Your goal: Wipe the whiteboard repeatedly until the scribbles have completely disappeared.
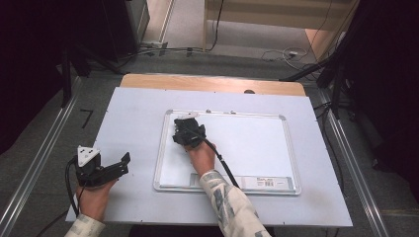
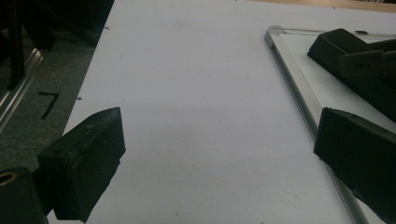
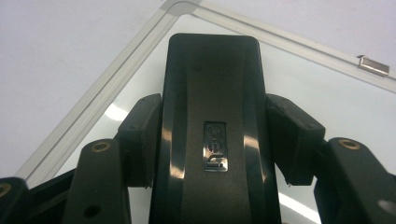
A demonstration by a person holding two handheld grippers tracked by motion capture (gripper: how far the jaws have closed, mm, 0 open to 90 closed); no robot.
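Two grippers work at the table point(image 1: 123, 197) — the left gripper point(image 1: 123, 163) rests at its near left corner, jaws spread wide with nothing between them, aimed toward the whiteboard point(image 1: 257, 143). In the left gripper view the board's silver frame point(image 2: 299, 102) runs past the right-hand jaw, bare tabletop showing between the two. The whiteboard lies flat at the table's middle, its long edges parallel to the near edge. Farther in, at the board's far left corner, the right gripper point(image 1: 187, 129) presses a black eraser point(image 3: 212, 116) on the white surface — its jaws closed against the eraser's two long sides.
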